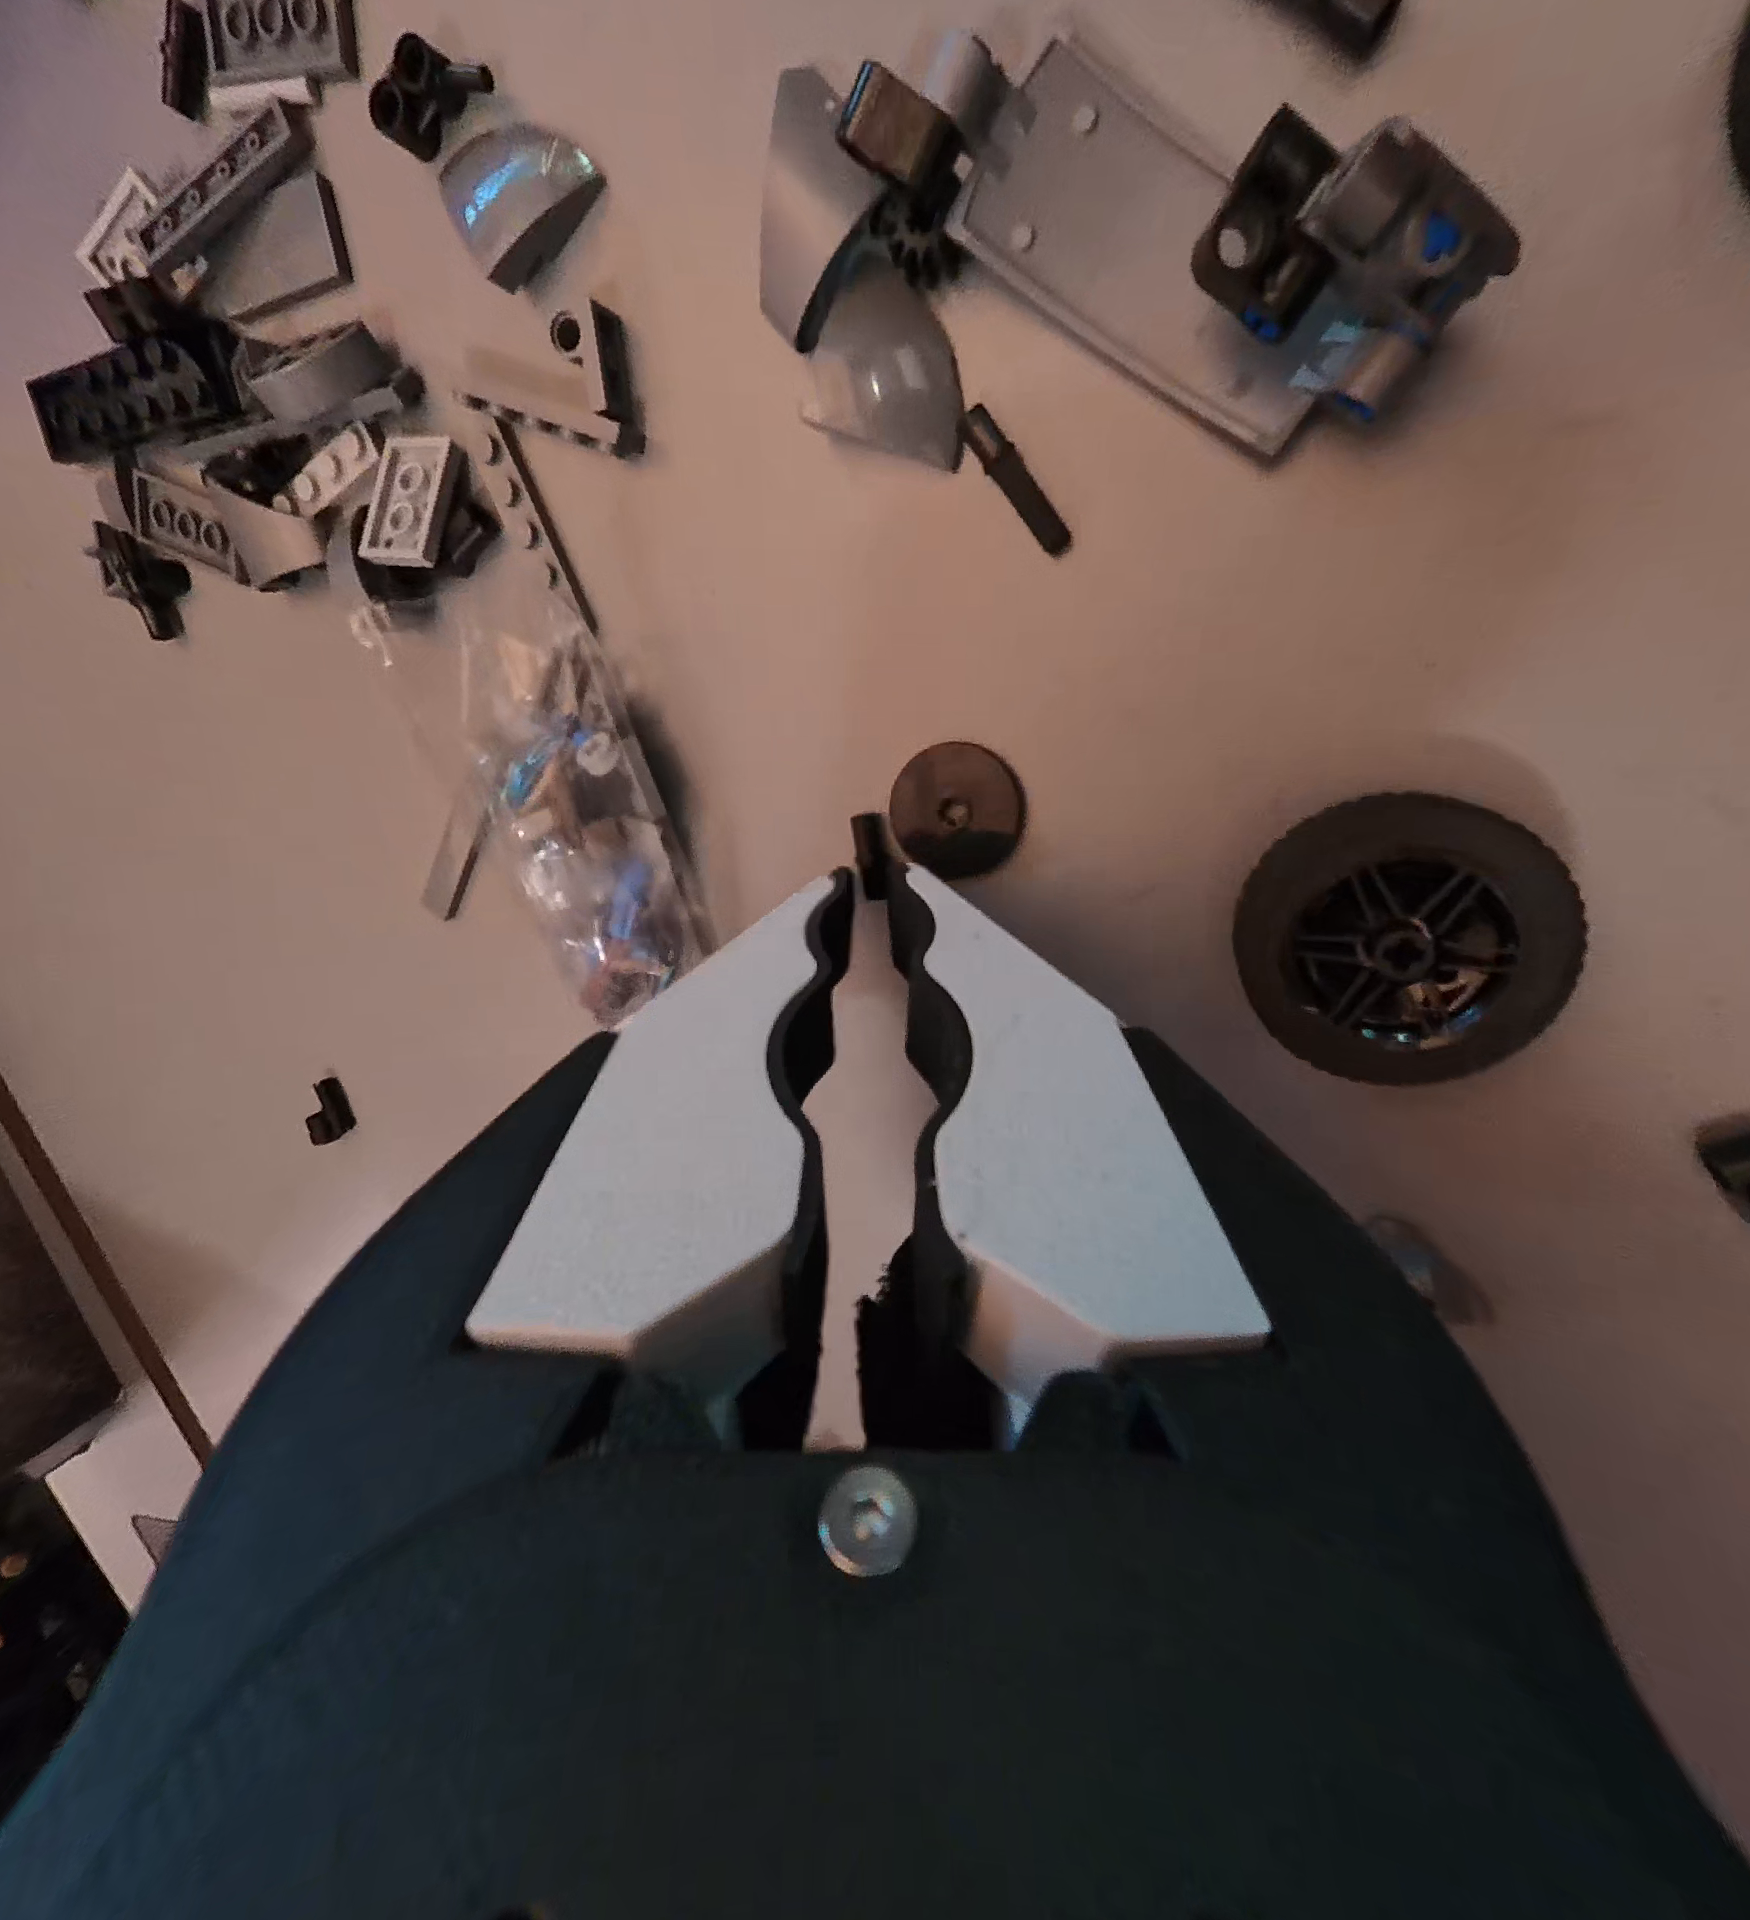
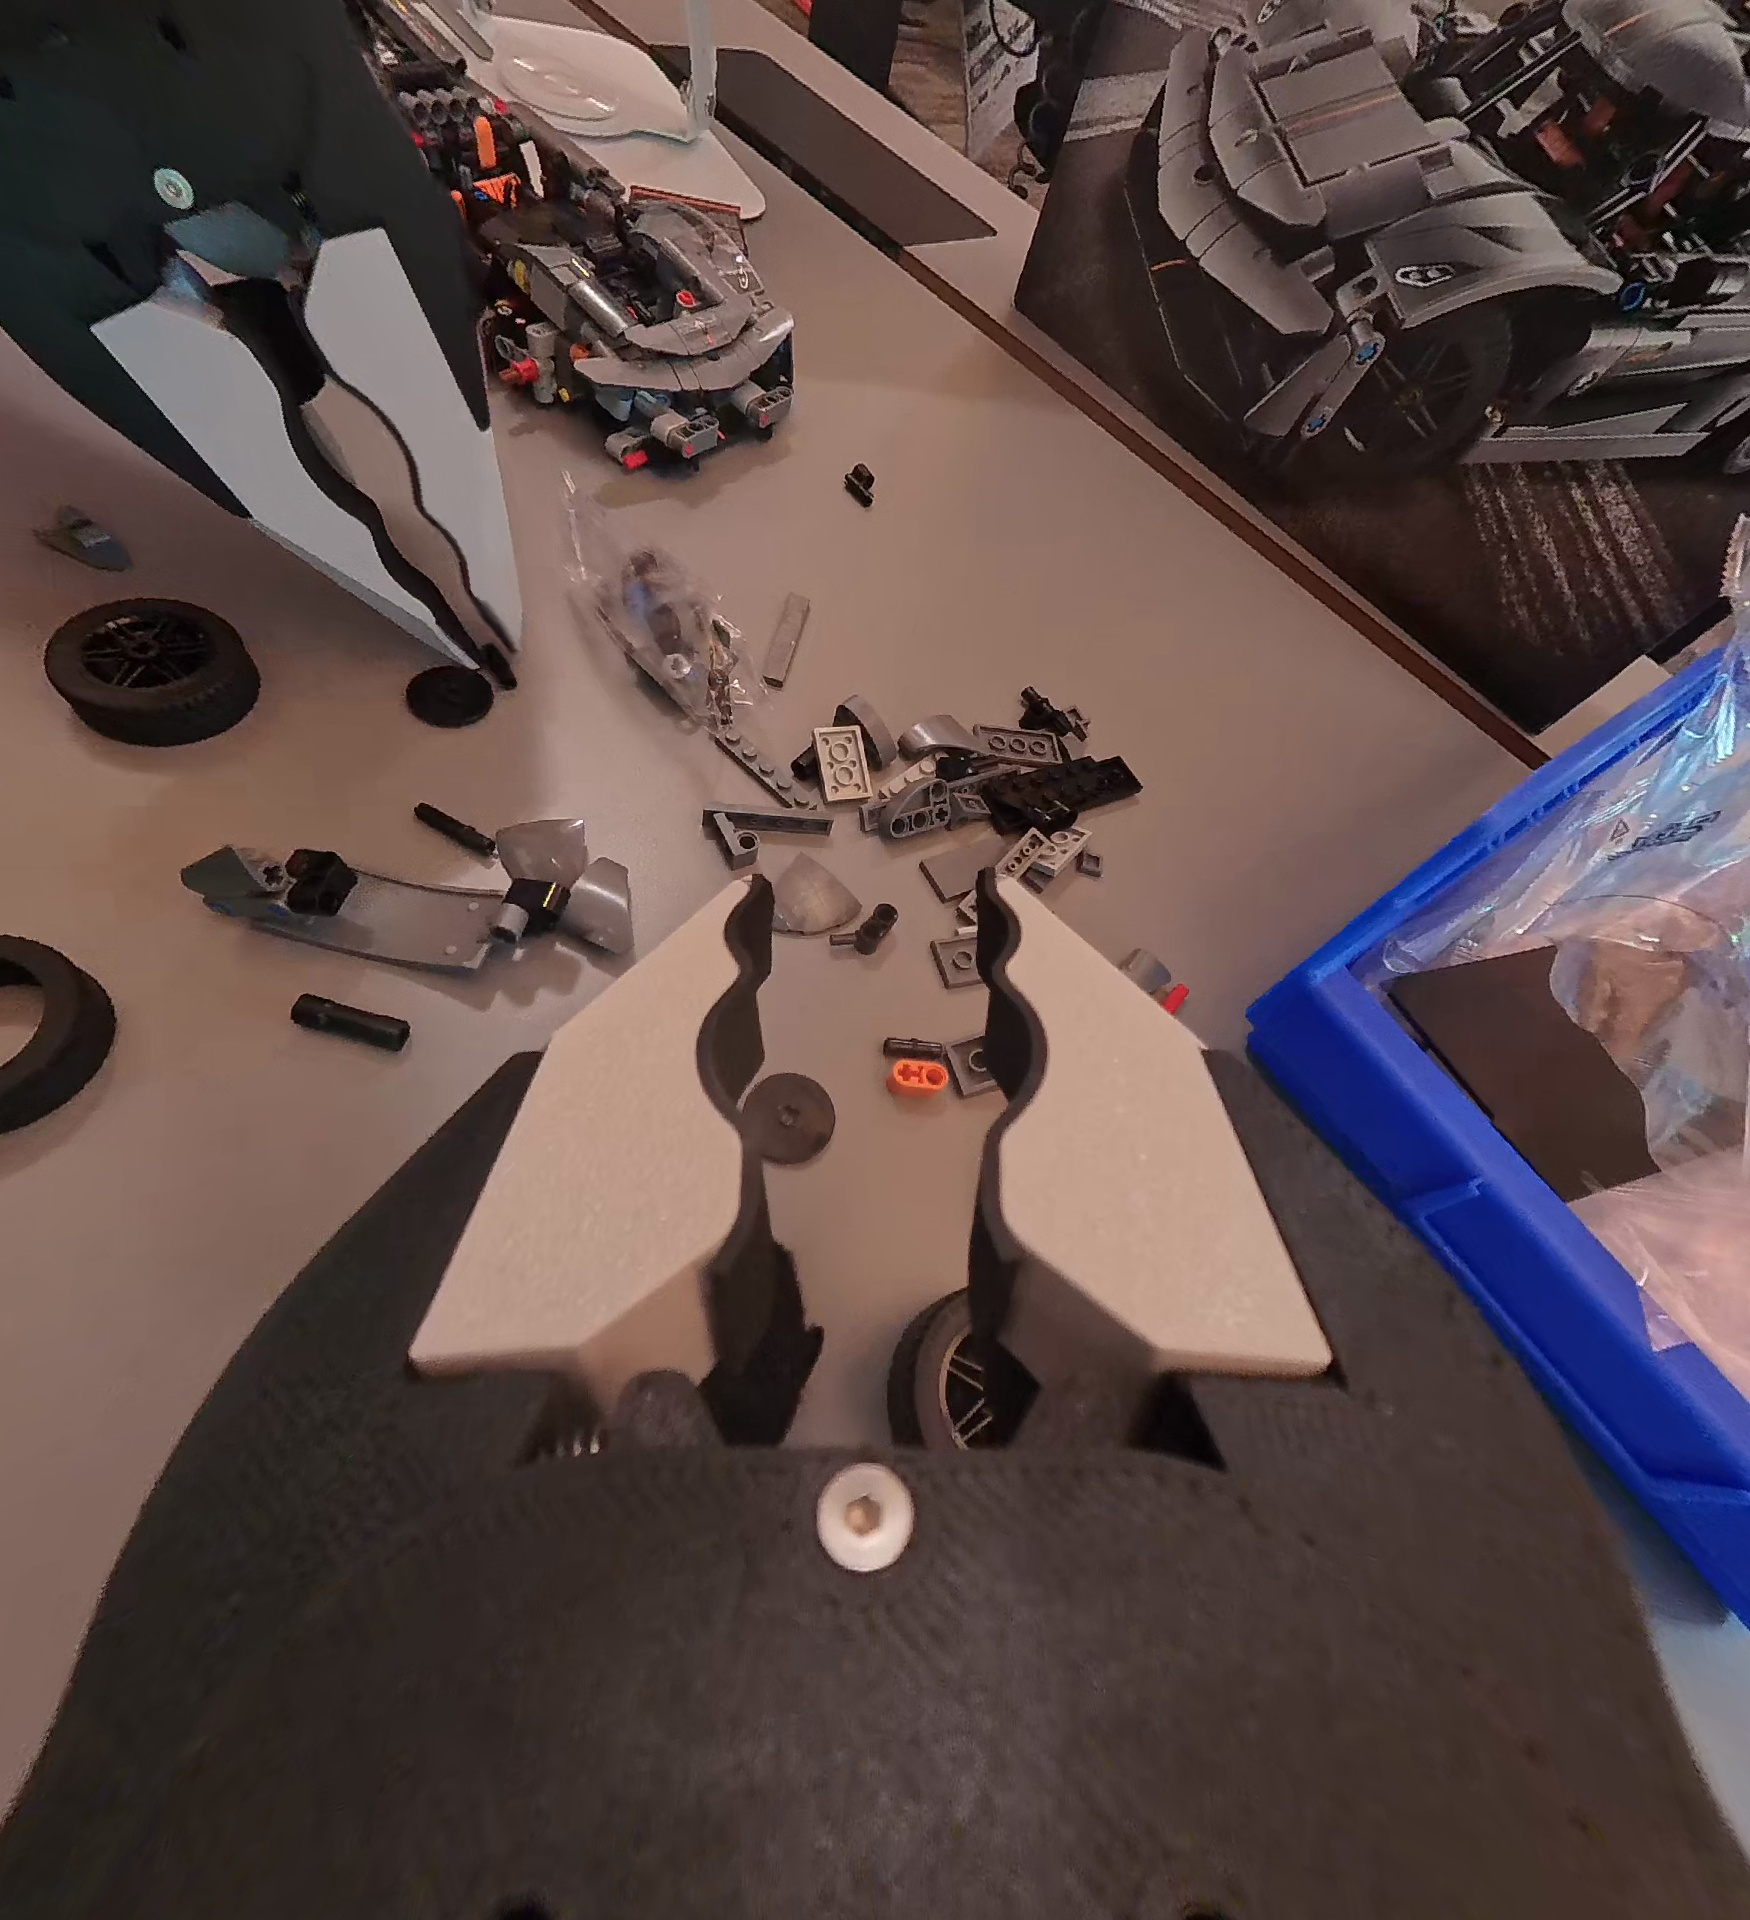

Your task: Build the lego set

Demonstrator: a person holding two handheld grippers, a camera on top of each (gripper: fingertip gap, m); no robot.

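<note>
Grey table (image 2: 954, 499) bearing loose Lego parts. The left gripper (image 1: 873, 881), jaws nearly closed, apparently pinches a small black pin (image 1: 869, 847) at its tips, just beside a black disc (image 1: 957, 808); contact is hard to confirm. A spoked wheel (image 1: 1409, 940) lies at centre right, a brick pile (image 1: 258, 416) at upper left, a grey sub-assembly (image 1: 1110, 260) at top. The right gripper (image 2: 871, 904) hovers wide open and empty above scattered pieces; a blue bin (image 2: 1473, 1195) stands at right.

The left gripper (image 1: 876, 883) points steeply down, its jaws nearly together, pinching a small black pin (image 1: 869, 844) at the fingertips. The right gripper (image 2: 871, 904) hangs tilted forward, jaws spread wide, nothing between them.
</note>
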